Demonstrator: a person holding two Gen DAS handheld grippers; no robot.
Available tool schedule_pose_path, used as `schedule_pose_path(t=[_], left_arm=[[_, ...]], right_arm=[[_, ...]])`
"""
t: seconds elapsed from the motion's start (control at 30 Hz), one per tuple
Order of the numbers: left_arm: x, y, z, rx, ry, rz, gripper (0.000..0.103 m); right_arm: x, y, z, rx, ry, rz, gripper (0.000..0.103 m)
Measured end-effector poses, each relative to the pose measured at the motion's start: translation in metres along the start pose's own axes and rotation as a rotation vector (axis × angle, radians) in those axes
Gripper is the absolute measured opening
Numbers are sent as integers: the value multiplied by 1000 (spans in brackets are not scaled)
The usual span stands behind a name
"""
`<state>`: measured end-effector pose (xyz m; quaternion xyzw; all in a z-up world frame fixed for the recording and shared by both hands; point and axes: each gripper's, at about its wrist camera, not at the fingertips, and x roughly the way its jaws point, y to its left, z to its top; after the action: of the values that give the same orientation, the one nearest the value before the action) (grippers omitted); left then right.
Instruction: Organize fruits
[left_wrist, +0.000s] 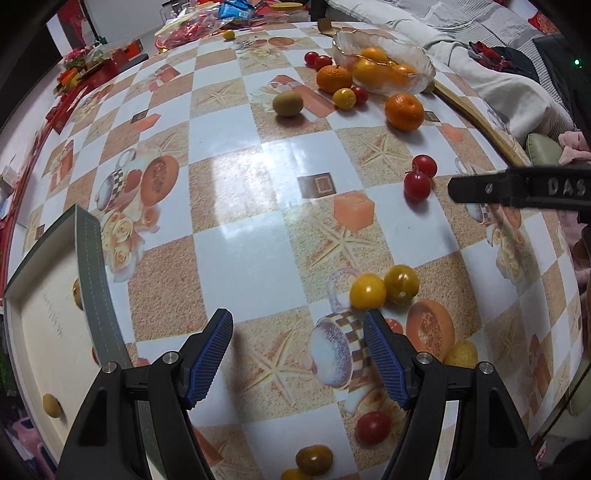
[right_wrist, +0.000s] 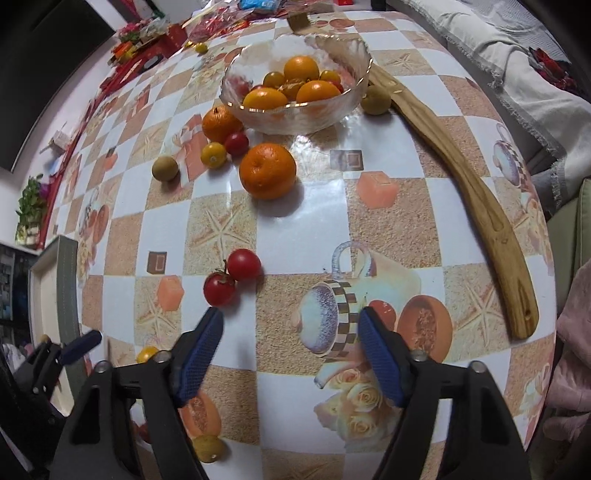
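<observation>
Fruits lie loose on the glossy checkered tablecloth (right_wrist: 295, 229): two round dimpled oranges (right_wrist: 267, 170) and two smooth red cherry tomatoes (right_wrist: 231, 277) sit before the ribbed glass bowl (right_wrist: 295, 114), which holds further oranges and small tomatoes, and two yellow tomatoes (left_wrist: 384, 290) lie just beyond the left gripper (left_wrist: 297, 354). A long curved wooden spatula (right_wrist: 476, 206) lies beside the bowl, and a shallow cardboard box (left_wrist: 48, 332) at the table's left edge contains small yellow fruit. Both the left gripper and the right gripper (right_wrist: 290, 350) point steeply down over the table, their ridged blue pads (right_wrist: 195, 362) spread apart with nothing between them.
</observation>
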<state>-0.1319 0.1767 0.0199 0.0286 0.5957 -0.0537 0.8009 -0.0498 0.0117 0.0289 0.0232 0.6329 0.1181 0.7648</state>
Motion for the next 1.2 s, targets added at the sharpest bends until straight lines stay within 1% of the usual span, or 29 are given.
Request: schedule_pose_path(t=[0.07,0.17,0.27,0.4,0.47,0.53,0.67,0.77,0.87,0.93,1.0,1.13,1.2], left_arm=[[2,-4,4,10,-7,-4,74],[5,-11,10,21,-16,-4,74],[3,-13,15,17,-51,2,74],[3,-11,23,-3,-53,4,74],[1,-11,23,-7,-54,4,74],[1,-12,22,-12,-51,6,74],[-1,-7,20,-45,-54,7,74],[-7,-6,18,-38,-69,-5,74],[-8,-13,15,12,-63,-14,74],[-7,-21,12,54,-64,-9,74],[-3,-27,13,71,-59,-8,74],[4,-33,20,64,-59,-28,74],[8,-33,23,64,-59,-34,74]], right_arm=[[6,2,0,-42,14,-8,67],[9,10,3,-112,0,-6,67],[12,21,9,-180,-17,11,67],[13,34,16,-244,-43,39,66],[13,37,17,-250,-42,70,59],[13,37,17,-253,-36,86,58],[8,26,13,-231,-26,146,58],[4,18,9,-232,-27,125,58],[10,15,7,-256,-7,90,58],[10,18,8,-277,-16,79,58],[12,23,11,-305,-25,73,58],[14,32,16,-336,-37,109,56],[15,35,18,-343,-34,140,49]])
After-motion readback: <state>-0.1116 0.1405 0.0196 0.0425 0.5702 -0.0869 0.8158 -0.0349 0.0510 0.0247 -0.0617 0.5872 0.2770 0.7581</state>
